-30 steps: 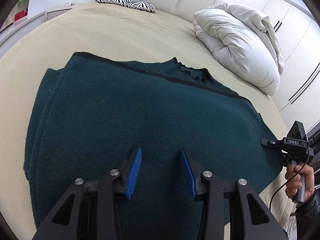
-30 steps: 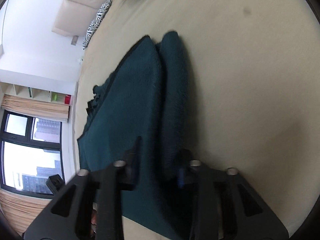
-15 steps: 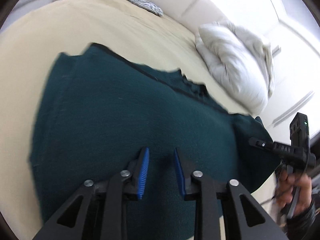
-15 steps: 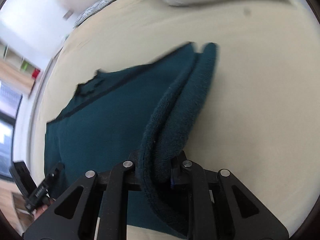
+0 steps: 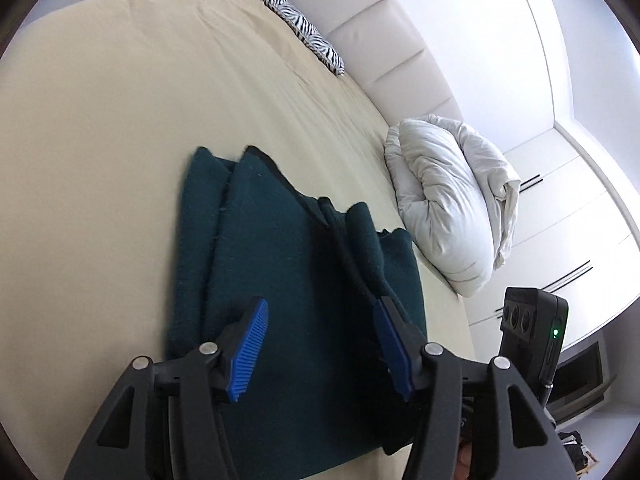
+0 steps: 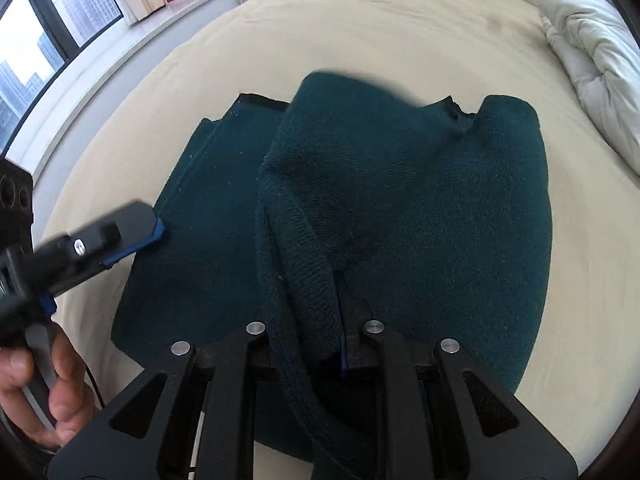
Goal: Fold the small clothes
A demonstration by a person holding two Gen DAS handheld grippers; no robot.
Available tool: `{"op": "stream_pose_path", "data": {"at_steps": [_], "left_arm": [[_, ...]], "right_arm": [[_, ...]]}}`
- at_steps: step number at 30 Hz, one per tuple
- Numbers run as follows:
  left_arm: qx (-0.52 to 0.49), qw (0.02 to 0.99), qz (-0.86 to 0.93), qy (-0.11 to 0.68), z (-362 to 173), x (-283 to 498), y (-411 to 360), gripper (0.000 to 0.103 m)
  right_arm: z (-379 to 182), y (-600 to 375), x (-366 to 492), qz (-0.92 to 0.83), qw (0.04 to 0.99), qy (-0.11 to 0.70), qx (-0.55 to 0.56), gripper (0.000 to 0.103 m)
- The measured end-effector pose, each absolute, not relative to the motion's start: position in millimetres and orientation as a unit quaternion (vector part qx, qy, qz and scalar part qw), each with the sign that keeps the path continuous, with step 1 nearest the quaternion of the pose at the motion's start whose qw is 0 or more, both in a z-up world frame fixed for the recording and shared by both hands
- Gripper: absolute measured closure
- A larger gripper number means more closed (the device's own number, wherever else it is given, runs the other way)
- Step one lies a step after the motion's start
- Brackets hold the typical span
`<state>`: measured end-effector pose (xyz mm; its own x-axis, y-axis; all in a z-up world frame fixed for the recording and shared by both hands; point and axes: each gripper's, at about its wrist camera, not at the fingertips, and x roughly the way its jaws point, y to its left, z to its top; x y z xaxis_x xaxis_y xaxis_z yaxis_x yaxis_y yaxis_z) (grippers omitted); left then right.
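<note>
A dark green sweater [image 5: 280,264] lies on the beige bed [image 5: 100,128], its left side folded in. My right gripper [image 6: 312,320] is shut on a thick fold of the sweater [image 6: 420,200], holding that edge lifted and draped over the garment's middle. My left gripper [image 5: 322,308] hovers over the sweater's near part. Its blue-padded jaws are opening and nothing is between them. In the right wrist view one of its fingers [image 6: 128,224] sits at the sweater's left edge, held by a person's hand [image 6: 44,384]. The right gripper's housing [image 5: 532,332] shows at the left wrist view's right edge.
A bundled white duvet [image 5: 448,208] lies right of the sweater. A zebra-print pillow [image 5: 308,40] rests by the padded headboard [image 5: 380,40]. White wardrobes [image 5: 580,200] stand beyond the bed. Windows [image 6: 40,40] and a low ledge run along the bed's left side.
The right gripper swung up and across with the sweater's edge, folding it over the body. The left gripper's jaws narrowed, then widened, and it shifted and rolled over the sweater.
</note>
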<state>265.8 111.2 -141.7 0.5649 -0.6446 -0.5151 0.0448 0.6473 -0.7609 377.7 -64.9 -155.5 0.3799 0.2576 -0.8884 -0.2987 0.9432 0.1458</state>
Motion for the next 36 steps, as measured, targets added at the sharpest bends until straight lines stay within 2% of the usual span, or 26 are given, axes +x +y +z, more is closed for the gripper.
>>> {"op": "stream_pose_path", "data": {"at_steps": [3,7,8,18,20,22,24,25,28,31,36], "left_arm": [[-0.352,0.800,-0.232,0.426,-139,275,97,0.037],[-0.354,0.776,-0.237,0.465,-150,291,82,0.035],[-0.359,0.768,-0.243,0.471,-153,294,79,0.035],[-0.351,0.740,-0.256,0.513,-162,311,55,0.035],[-0.341,0.741,-0.256,0.519,-163,313,50,0.041],[-0.341,0.737,-0.248,0.528,-166,316,49,0.065],[-0.350,0.729,-0.246,0.534,-172,318,49,0.080],[-0.355,0.728,-0.245,0.533,-173,318,50,0.084],[-0.351,0.736,-0.242,0.525,-169,313,53,0.089],[-0.349,0.741,-0.251,0.516,-159,310,60,0.090],[-0.346,0.747,-0.254,0.507,-146,311,90,0.090]], "right_arm": [[-153,-76,370,0.180,0.829,0.529,0.004,0.082],[-152,-95,347,0.202,0.829,0.521,0.031,0.062],[-153,-98,340,0.208,0.828,0.520,0.034,0.060],[-161,-150,240,0.246,0.827,0.501,0.063,0.060],[-162,-162,224,0.240,0.829,0.501,0.064,0.060],[-163,-172,213,0.230,0.833,0.499,0.071,0.060],[-168,-185,205,0.220,0.830,0.503,0.096,0.060],[-171,-192,202,0.215,0.828,0.506,0.109,0.060],[-173,-209,191,0.194,0.831,0.505,0.130,0.060],[-166,-221,190,0.176,0.845,0.481,0.150,0.060],[-151,-236,199,0.148,0.872,0.451,0.116,0.060]]}}
